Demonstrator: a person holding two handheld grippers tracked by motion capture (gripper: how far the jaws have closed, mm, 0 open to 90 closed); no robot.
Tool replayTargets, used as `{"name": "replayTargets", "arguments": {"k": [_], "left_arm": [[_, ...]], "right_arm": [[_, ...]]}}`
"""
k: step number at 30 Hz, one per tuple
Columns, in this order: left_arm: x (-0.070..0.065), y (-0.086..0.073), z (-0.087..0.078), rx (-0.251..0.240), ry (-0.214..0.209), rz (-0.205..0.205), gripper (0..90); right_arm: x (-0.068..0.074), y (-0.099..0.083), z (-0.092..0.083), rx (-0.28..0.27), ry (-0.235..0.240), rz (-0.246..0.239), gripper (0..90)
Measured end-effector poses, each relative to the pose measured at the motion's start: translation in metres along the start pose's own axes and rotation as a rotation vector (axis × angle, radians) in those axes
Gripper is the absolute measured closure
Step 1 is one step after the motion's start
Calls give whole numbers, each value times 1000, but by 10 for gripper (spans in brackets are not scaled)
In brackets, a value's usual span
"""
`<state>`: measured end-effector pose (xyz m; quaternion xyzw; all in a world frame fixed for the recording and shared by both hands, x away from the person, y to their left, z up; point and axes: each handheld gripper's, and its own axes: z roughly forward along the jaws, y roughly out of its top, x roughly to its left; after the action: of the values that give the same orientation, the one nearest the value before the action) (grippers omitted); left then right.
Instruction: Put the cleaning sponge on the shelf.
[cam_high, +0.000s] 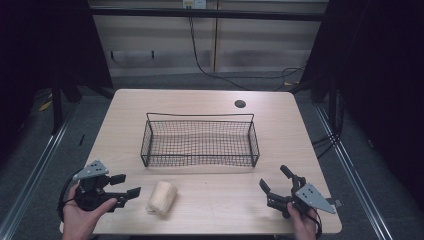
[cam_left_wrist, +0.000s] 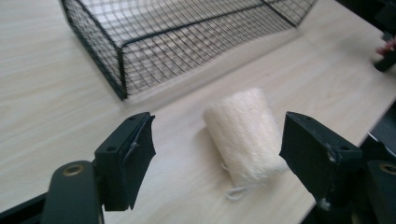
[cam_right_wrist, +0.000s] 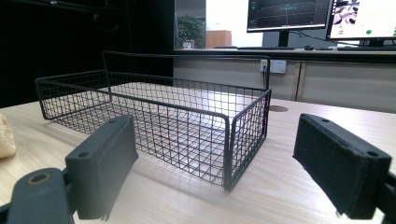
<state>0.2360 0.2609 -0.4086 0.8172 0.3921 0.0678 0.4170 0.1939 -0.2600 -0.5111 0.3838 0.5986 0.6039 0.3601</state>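
Near the front edge of the table (cam_high: 210, 100), left of centre, lies a cream loofah-like roll (cam_high: 162, 198), just near of the black wire basket (cam_high: 200, 141). Left gripper (cam_high: 126, 192) sits just left of the roll, jaws wide, nothing held; in the left gripper view the roll (cam_left_wrist: 245, 135) lies between and beyond the jaw tips, not touched. Right gripper (cam_high: 275, 186) rests at the near right, jaws also wide and empty, facing the basket (cam_right_wrist: 154, 121).

Step in hand, likely: approach for a pick, roll into basket. Next move calls for pushing the left gripper forward to straddle the roll, closing across its width, then lifting over the basket's near wall.

Hard to tell: roll material, maybe sponge or towel; a thin loop (cam_left_wrist: 237, 192) at its near end is blurred. Roll is cut off at the left edge of the right gripper view.
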Motion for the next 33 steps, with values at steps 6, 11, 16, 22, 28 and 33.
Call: {"name": "replayTargets", "arguments": {"k": [6,11,16,22,28,33], "left_arm": [[-17,14,6,101,-8,56,279],[-22,19,16,169,-1,63,300],[-26,23,26,236,-8,53,280],[-31,31,31,300,15,45,246],[-33,40,39,350,25,34,228],[-32,40,45,370,14,3,207]], "right_arm": [[0,0,0,-1,-1,-1,127],[0,0,0,-1,0,-1,127],[0,0,0,-1,-1,-3,127],[0,0,0,0,-3,-2,127],[0,0,0,-1,-3,-3,127],[0,0,0,-1,0,-2,127]]}}
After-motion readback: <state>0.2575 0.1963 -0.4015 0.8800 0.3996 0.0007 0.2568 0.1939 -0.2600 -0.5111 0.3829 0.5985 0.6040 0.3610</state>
